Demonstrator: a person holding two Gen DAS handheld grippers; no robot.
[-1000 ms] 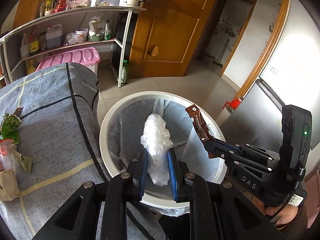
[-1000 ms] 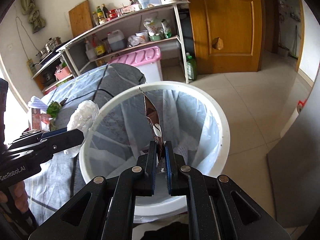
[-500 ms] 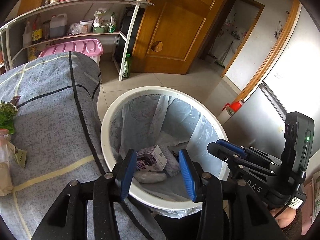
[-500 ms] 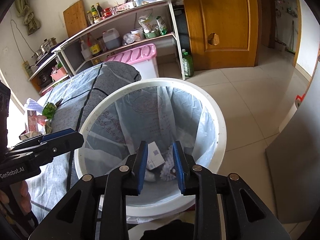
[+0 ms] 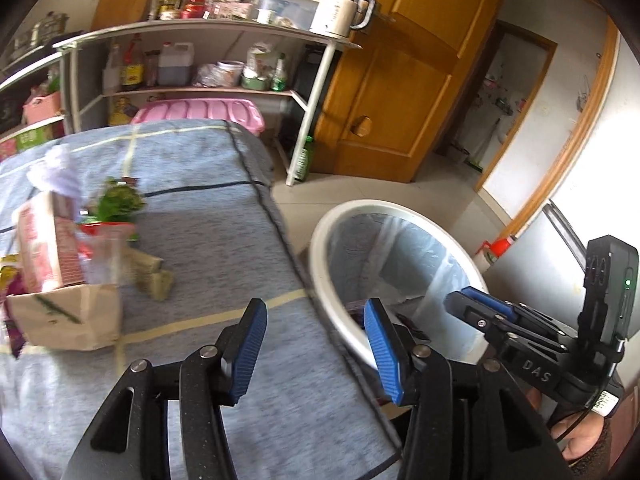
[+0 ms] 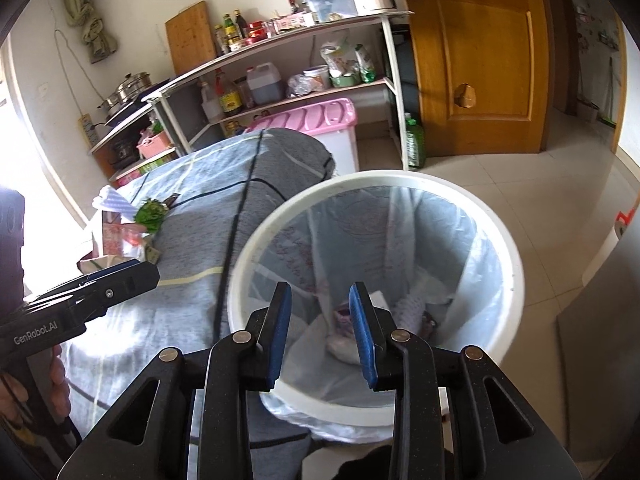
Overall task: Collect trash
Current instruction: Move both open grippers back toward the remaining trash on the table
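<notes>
Both grippers empty and spread; remaining trash lies on the cloth-covered table.

Left gripper (image 5: 312, 346) has its jaws wide apart over the grey-blue tablecloth (image 5: 192, 236), holding nothing; right gripper (image 6: 322, 332) is likewise released, poised above the white bin (image 6: 508, 240) with its clear liner, discarded items at the bottom. At ten o'clock from the left gripper lies the trash pile: a brown paper bag (image 5: 68, 316), judged light, limp and crushable, best pinched at its upper folded edge; just behind it a red-and-white carton (image 5: 40, 244), judged stiff but light, best taken across its narrow side; beyond that, green leafy scraps (image 5: 118, 202), soft and likely to shed. Bin stands at two o'clock, close beside the table edge. Farther off, a shelf rack (image 5: 208, 40).
</notes>
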